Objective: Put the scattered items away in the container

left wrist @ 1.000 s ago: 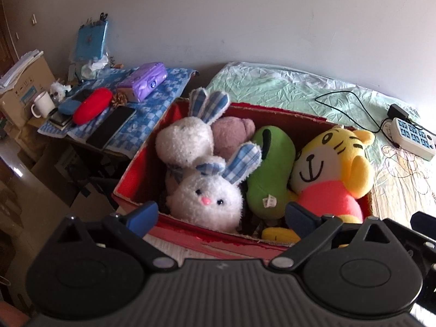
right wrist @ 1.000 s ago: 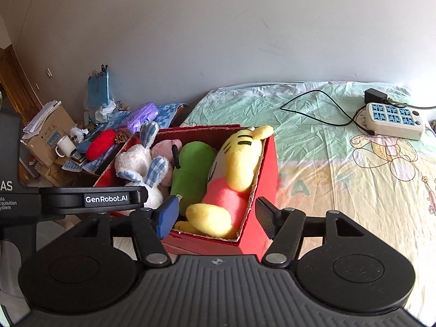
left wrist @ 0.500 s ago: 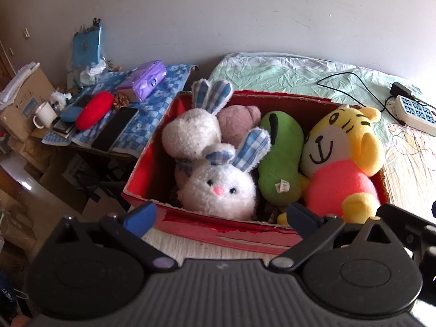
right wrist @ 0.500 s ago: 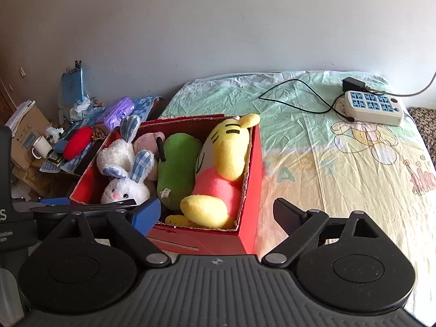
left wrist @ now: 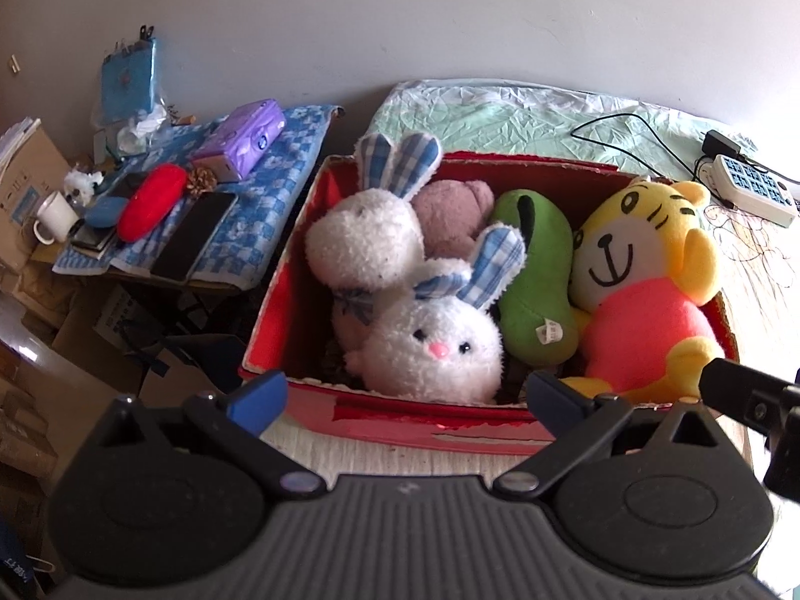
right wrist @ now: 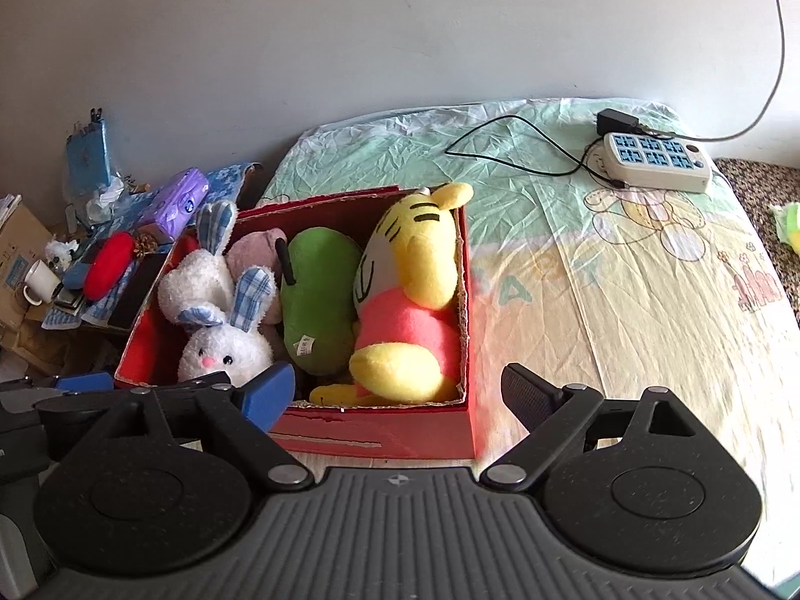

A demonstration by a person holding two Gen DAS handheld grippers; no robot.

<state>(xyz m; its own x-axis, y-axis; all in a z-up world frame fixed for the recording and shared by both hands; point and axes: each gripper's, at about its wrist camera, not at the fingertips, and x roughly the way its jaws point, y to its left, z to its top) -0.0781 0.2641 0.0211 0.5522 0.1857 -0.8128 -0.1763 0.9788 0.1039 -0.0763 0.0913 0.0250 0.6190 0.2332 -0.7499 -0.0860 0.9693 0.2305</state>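
1. A bed with a pale cartoon-print sheet (right wrist: 625, 300) stands against a grey wall.
2. Left gripper (left wrist: 405, 395) and right gripper (right wrist: 395, 390) both hover spread wide, holding nothing.
3. At 12 o'clock, the red cardboard box (left wrist: 400, 412) holds a white plush rabbit (left wrist: 435, 345), green plush (left wrist: 535, 290) and yellow tiger plush (left wrist: 645, 290).
4. At 2 o'clock, a white power strip (right wrist: 657, 160) lies far back.

No legible text, labels or numbers anywhere.
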